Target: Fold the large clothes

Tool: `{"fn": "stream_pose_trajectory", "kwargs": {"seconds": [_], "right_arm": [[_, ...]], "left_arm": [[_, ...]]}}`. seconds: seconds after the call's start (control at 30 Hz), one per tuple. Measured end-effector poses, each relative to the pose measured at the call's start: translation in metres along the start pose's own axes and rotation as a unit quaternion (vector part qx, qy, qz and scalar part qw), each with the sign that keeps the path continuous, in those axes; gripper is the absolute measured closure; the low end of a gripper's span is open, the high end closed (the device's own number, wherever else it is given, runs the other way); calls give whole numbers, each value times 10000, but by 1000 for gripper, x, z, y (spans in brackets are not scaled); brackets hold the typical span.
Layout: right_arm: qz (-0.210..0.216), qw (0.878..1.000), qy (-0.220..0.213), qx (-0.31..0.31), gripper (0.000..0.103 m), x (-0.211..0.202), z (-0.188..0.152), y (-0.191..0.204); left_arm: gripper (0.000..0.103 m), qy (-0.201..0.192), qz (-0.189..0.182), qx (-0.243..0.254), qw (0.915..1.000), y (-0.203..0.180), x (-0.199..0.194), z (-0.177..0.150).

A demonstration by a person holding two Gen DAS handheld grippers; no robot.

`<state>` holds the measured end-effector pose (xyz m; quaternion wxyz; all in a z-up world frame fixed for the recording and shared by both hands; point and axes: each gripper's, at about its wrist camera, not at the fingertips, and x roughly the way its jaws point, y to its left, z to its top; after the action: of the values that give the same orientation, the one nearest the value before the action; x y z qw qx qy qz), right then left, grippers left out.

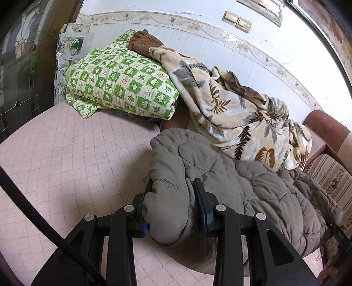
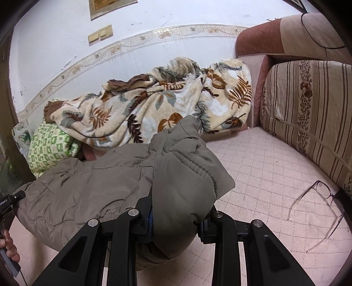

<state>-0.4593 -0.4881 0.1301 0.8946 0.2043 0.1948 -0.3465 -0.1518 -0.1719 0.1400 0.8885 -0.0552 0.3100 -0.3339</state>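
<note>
You work over a wide seat covered with a pale pink quilted cloth (image 1: 66, 154), and it fills the near part of both views. Far on it, along the white wall with the flowered border strip (image 2: 55, 55), lies a crumpled cream fleece blanket printed with brown and grey leaves (image 2: 143, 110). To the left of this blanket rests a green and white checked cushion (image 1: 118, 88), and a small brown quilted cloth (image 1: 145, 43) lies on the far top of that cushion. On the right side stands a beige back cushion with brown flowered stripes (image 2: 308, 105), leaning on the reddish armrest (image 2: 257, 37). The task's thing, a large grey-brown padded quilted jacket (image 1: 253, 187), is bunched in the middle of the seat, near you, between your two hands, just in front of the blanket. Your left gripper (image 1: 173, 193) pinches a thick fold of the jacket on its left end, and the black fingers press on the padding from both sides. Your right gripper (image 2: 178, 209) pinches another thick fold on its right end in the same way. A pair of thin-framed glasses (image 2: 319, 209) lies on the pink cloth at the near right, apart from the jacket. Two brass wall switches (image 1: 237, 21) sit high on the wall.
</note>
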Motion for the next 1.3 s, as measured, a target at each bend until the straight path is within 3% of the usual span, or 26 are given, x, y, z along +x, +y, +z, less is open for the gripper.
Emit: {"fn": "stream_pose_trajectory", "kwargs": {"seconds": [0.7,0.8,1.0,1.1,1.2,1.3], "right_arm": [[200,9996,185,54,71,-96,-70,-5],[97,9992,380,44,71,-92,-81,-10],[-116,9915,1206,467,70,-59,-107,-36],[-161,9861,1508,673,66,-48,-117,-47],[-143,9808,1666,1006,52,-45,-124,-61],[54,9716,1818,1516,42,-45,-126,-81]], "left_arm": [[70,262,47,2,9996,35,-96,-78],[70,478,156,-27,9987,40,-90,-91],[64,1238,418,-241,9911,58,-63,-113],[57,1486,377,-617,9863,73,-56,-120],[46,1498,412,-836,9843,83,-60,-124],[44,1403,338,-1144,9829,96,-70,-125]]}}
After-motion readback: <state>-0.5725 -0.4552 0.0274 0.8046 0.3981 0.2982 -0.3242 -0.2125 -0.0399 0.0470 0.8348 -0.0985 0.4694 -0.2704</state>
